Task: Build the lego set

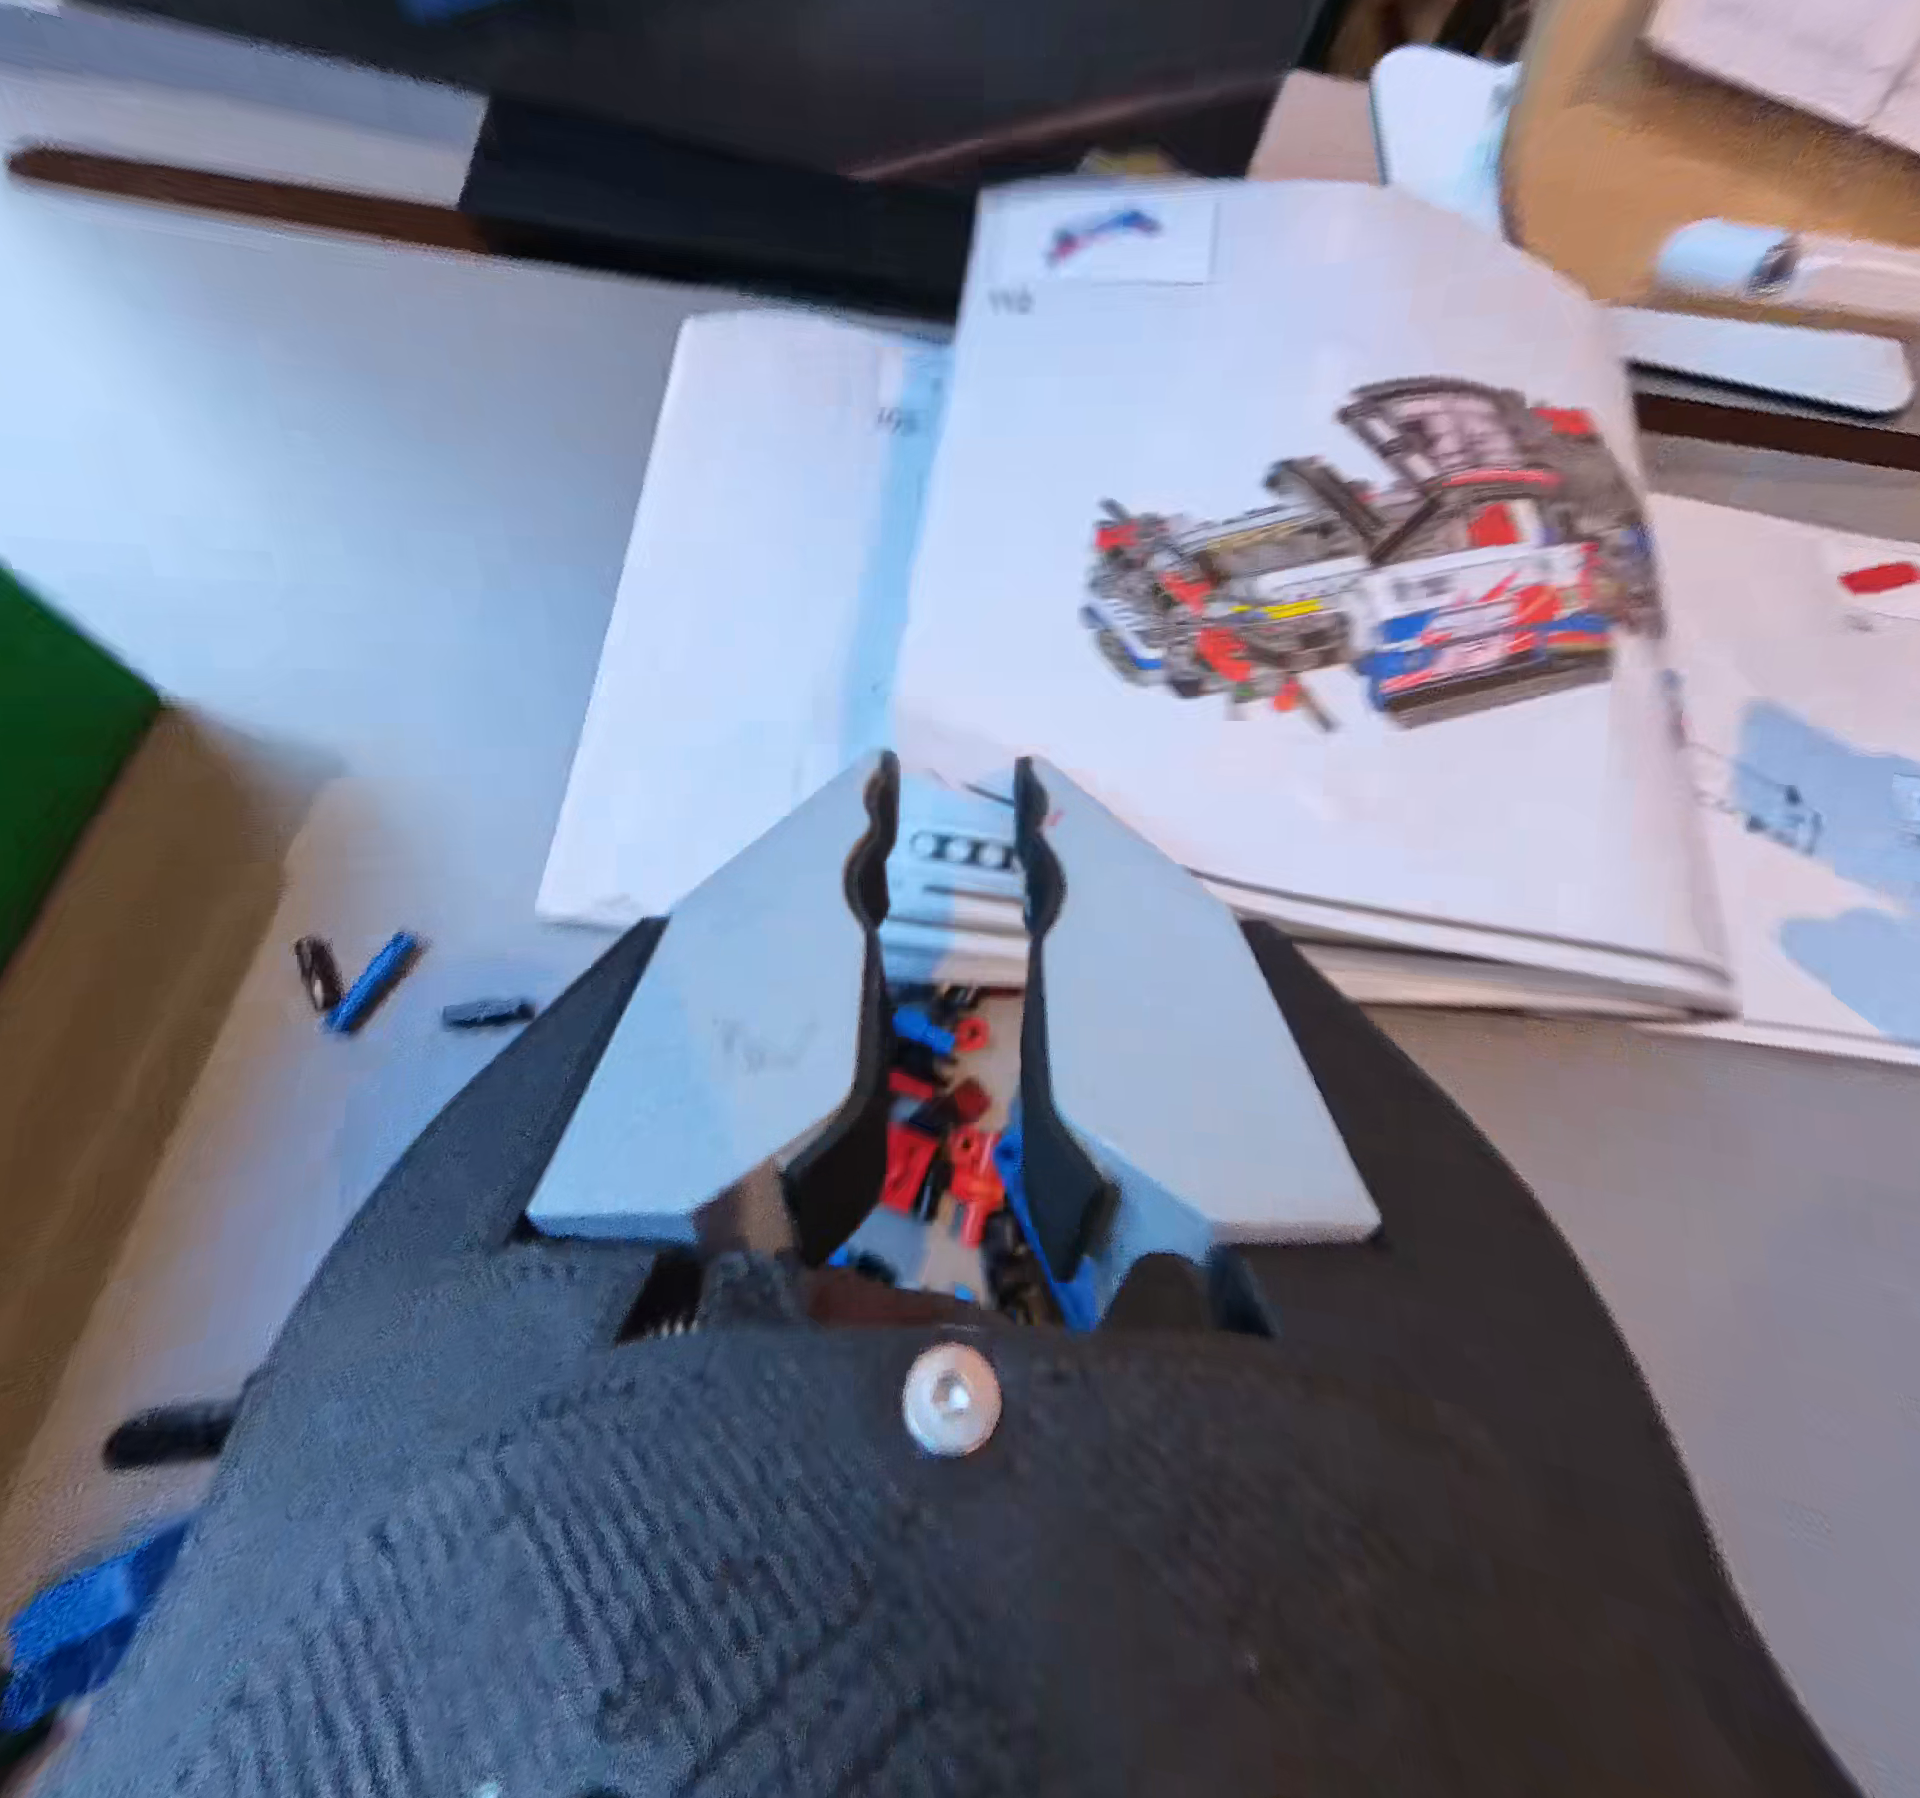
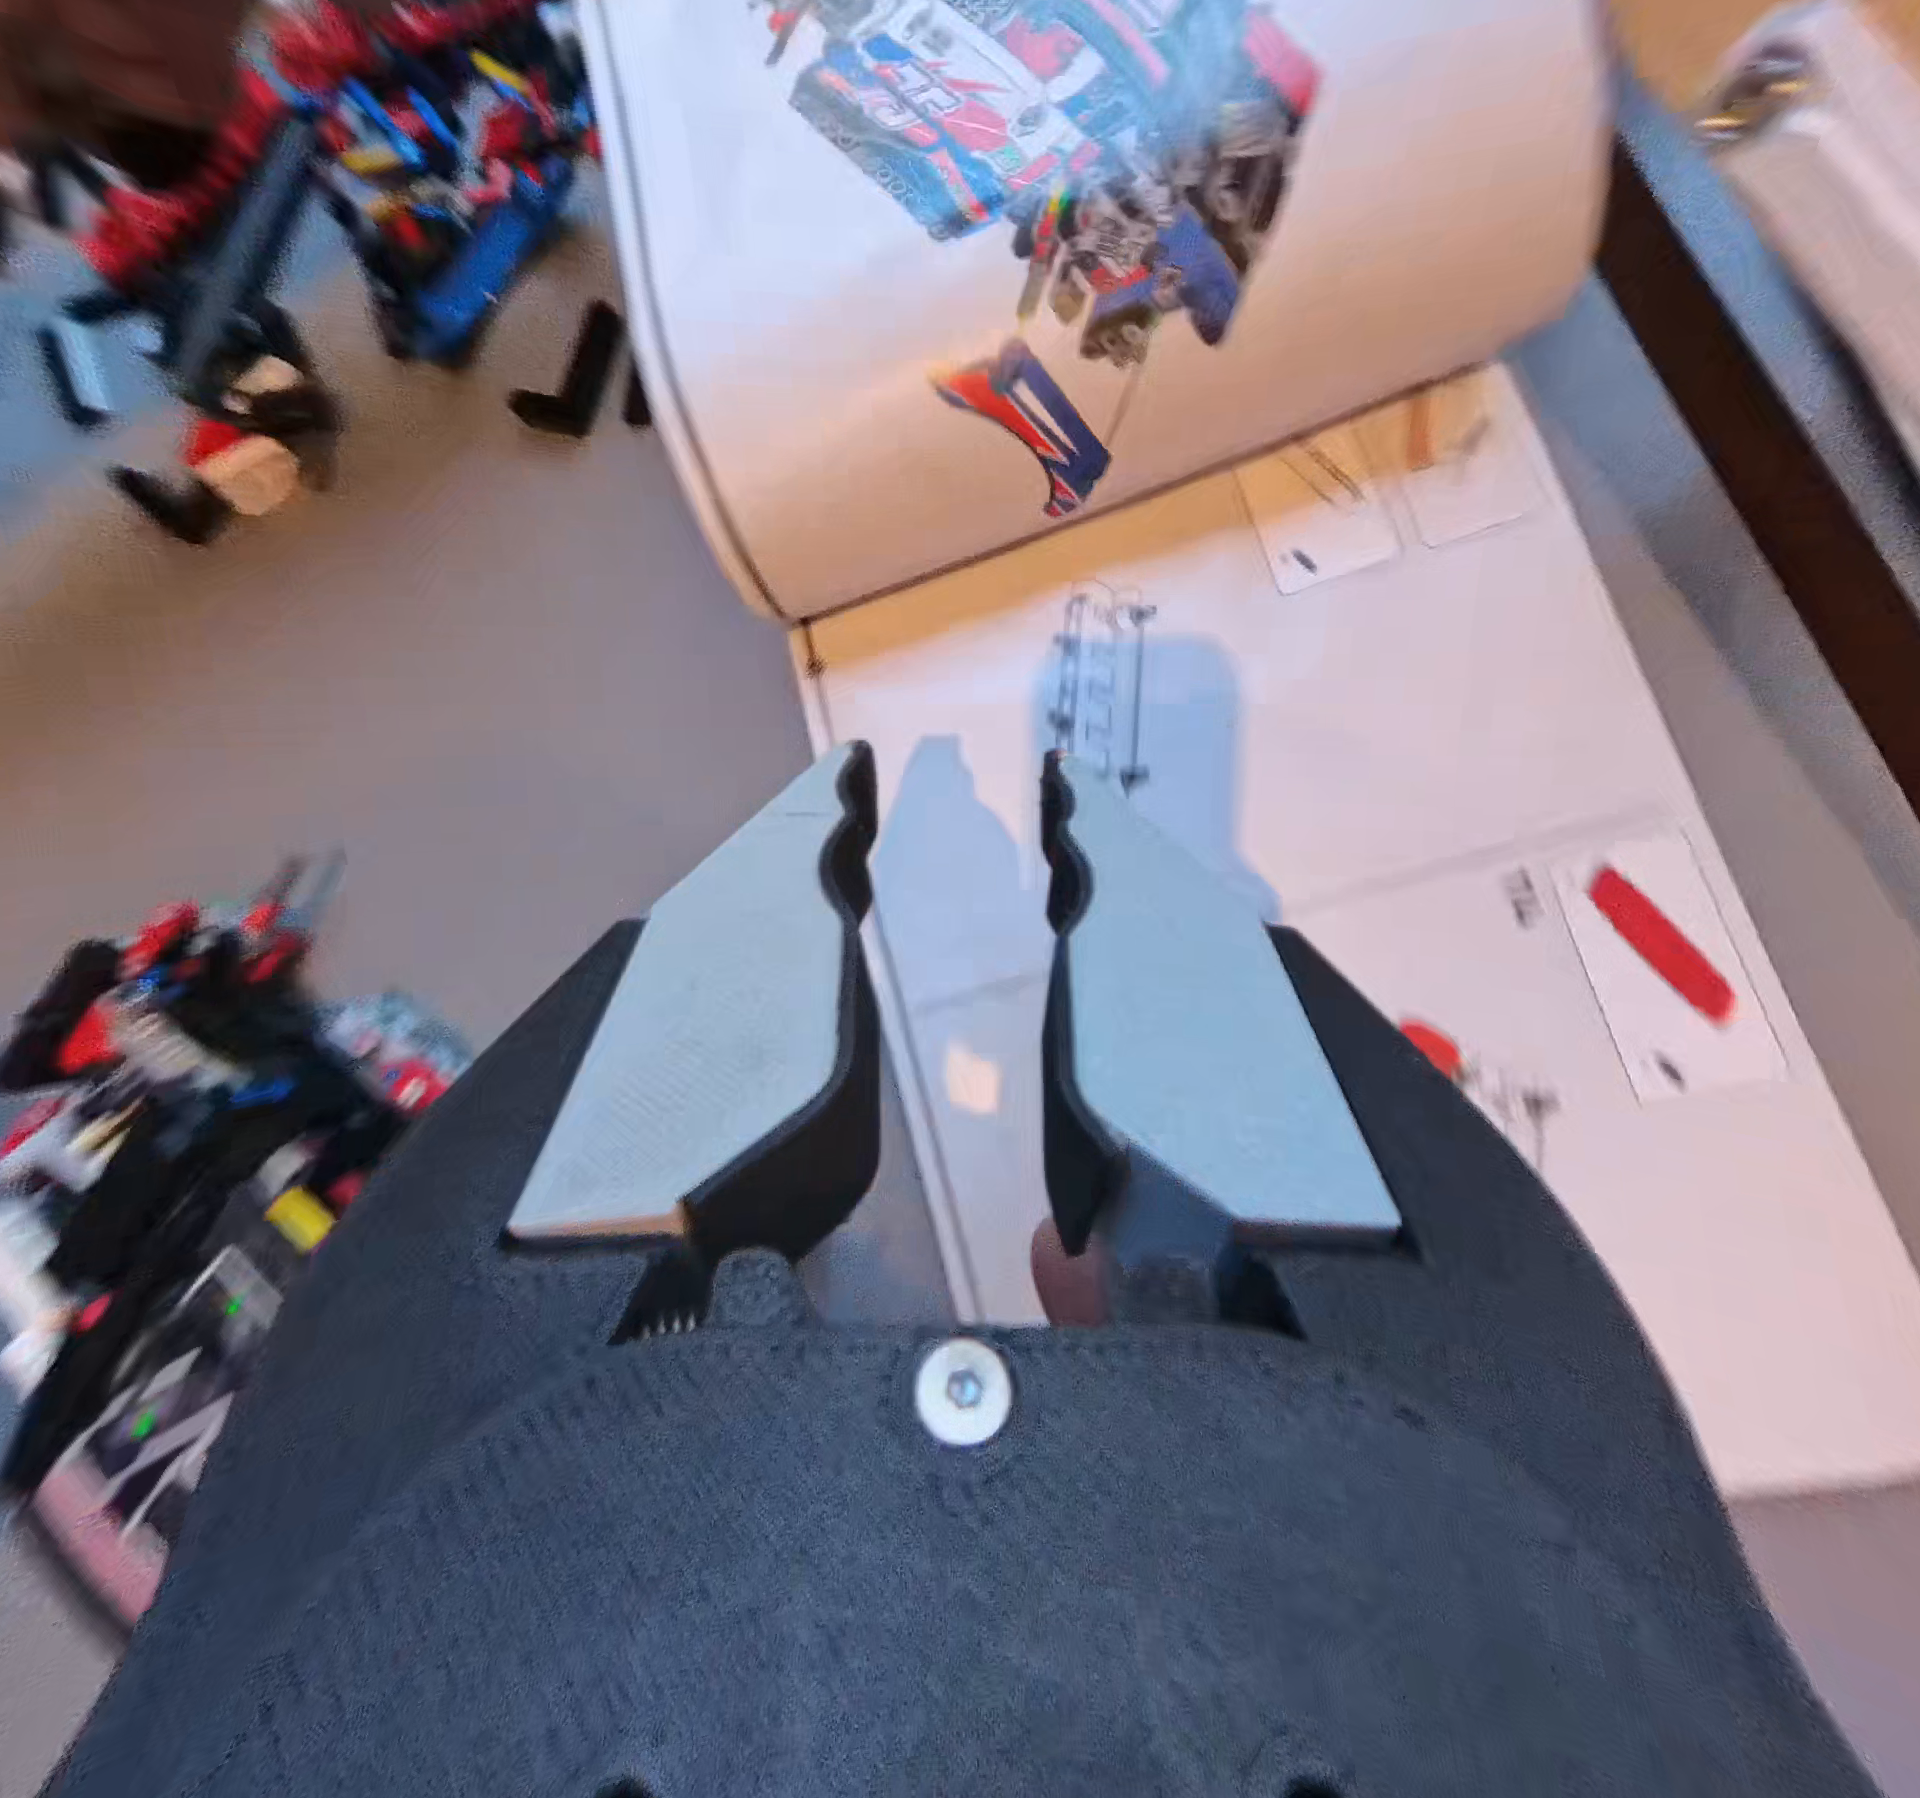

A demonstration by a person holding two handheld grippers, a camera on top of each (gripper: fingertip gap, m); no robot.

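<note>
My left gripper (image 1: 951,782) is open and empty, above a pile of small red, blue and black lego pieces (image 1: 940,1114) that shows between its jaws. Ahead lies the open instruction booklet (image 1: 1278,543) with a picture of the car. My right gripper (image 2: 956,777) is open and empty, over the booklet's lower page (image 2: 1382,813); a curled page (image 2: 1039,221) stands up ahead. A partly built red, black and blue lego model (image 2: 343,148) sits at the far left of the right wrist view. Both views are blurred.
Loose blue (image 1: 371,981) and black pieces (image 1: 486,1013) lie left of the left gripper. A green box (image 1: 52,740) is at the left edge. A second heap of lego parts (image 2: 177,1104) and a black L-shaped piece (image 2: 571,377) lie on the grey table (image 2: 468,709).
</note>
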